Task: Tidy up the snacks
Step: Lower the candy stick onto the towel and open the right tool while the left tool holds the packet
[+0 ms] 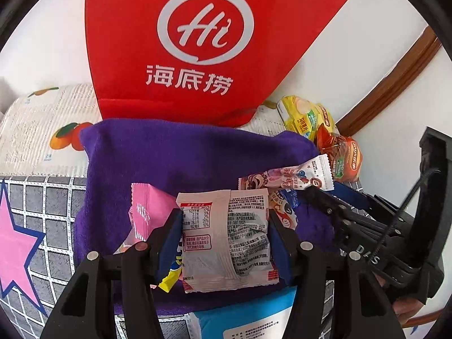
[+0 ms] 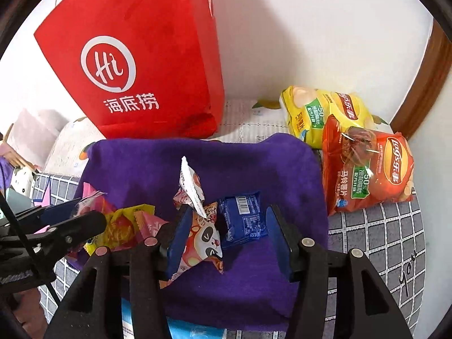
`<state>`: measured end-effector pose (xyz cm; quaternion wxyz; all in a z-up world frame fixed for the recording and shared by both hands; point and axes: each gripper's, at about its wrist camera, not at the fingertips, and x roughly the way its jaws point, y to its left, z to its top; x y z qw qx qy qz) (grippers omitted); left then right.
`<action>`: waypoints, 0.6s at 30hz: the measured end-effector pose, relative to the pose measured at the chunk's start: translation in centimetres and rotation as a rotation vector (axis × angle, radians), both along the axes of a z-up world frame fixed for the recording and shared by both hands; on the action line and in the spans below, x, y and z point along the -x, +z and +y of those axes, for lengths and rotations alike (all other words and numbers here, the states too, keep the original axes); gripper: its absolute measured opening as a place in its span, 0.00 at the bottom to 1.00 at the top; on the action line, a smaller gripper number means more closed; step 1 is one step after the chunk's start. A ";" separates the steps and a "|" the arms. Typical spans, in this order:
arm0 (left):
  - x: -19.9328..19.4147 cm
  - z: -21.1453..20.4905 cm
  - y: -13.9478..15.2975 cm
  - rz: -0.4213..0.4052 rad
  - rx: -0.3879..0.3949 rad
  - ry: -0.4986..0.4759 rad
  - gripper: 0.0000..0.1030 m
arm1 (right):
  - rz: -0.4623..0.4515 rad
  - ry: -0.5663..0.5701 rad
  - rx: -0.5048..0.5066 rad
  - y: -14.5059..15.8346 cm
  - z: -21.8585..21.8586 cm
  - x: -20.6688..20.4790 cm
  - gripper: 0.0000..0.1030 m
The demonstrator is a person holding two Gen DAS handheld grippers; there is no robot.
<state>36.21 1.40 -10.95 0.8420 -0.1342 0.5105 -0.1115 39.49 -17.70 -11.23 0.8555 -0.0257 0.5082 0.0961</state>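
Left wrist view: my left gripper (image 1: 224,236) clenches the white snack packet (image 1: 226,240) above the purple towel (image 1: 175,152); my right gripper (image 2: 226,240) stands released.

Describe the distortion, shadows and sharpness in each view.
Left wrist: fisheye bends the wooden trim; black vignette corners; print on the white packet between the left gripper fingers reads sharp. Right wrist: red bag casts a soft wall shadow; chip bags show slight glare.
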 end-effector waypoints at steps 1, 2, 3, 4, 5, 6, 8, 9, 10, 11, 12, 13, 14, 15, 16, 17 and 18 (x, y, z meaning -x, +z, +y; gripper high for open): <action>-0.1 -0.1 -0.1 0.007 0.002 -0.002 0.55 | 0.005 0.009 0.005 0.0 0.1 0.1 0.53; -0.1 -0.1 -0.3 0.009 0.003 -0.004 0.55 | 0.008 0.016 0.010 0.0 0.1 0.1 0.53; -0.1 -0.2 -0.3 0.011 0.005 -0.006 0.55 | 0.007 0.022 0.013 0.0 0.1 0.3 0.53; -0.1 -0.3 -0.4 0.012 0.008 -0.007 0.55 | 0.004 0.029 0.012 0.2 0.1 0.4 0.52; -0.1 -0.3 -0.4 0.012 0.011 -0.008 0.55 | 0.001 0.031 0.010 0.3 0.2 0.5 0.52; -0.2 -0.3 -0.5 0.013 0.012 -0.008 0.55 | -0.004 0.031 0.007 0.5 0.1 0.6 0.53; -0.4 -0.4 -0.6 0.013 0.014 -0.008 0.55 | -0.013 0.024 0.000 0.9 -0.2 0.7 0.52; -0.4 -0.3 -0.6 0.014 0.015 -0.007 0.55 | -0.016 0.022 -0.004 1.0 -0.3 0.8 0.52; -0.5 -0.3 -0.7 0.017 0.018 -0.004 0.55 | -0.019 0.021 -0.009 1.2 -0.4 0.8 0.52; -0.5 -0.3 -0.7 0.017 0.023 -0.004 0.55 | -0.020 0.021 -0.010 1.3 -0.4 0.8 0.53; -0.5 -0.3 -0.7 0.017 0.030 -0.005 0.55 | -0.022 0.022 -0.009 1.3 -0.4 0.9 0.53; -0.6 -0.2 -0.7 0.018 0.038 -0.007 0.55 | -0.024 0.023 -0.006 1.4 -0.4 0.9 0.53; -0.6 -0.1 -0.8 0.023 0.047 -0.007 0.55 | -0.025 0.023 -0.003 1.4 -0.4 0.9 0.52; -0.6 -0.1 -0.8 0.025 0.056 -0.007 0.55 | -0.026 0.021 -0.004 1.5 -0.4 0.9 0.52; -0.7 0.0 -0.8 0.027 0.067 -0.006 0.55 | -0.025 0.020 -0.007 1.5 -0.4 0.9 0.53; -0.7 0.1 -0.8 0.028 0.078 -0.003 0.55 | -0.024 0.021 -0.009 1.5 -0.4 0.9 0.53; -0.7 0.2 -0.8 0.028 0.085 -0.002 0.55 | -0.022 0.023 -0.010 1.5 -0.3 0.8 0.53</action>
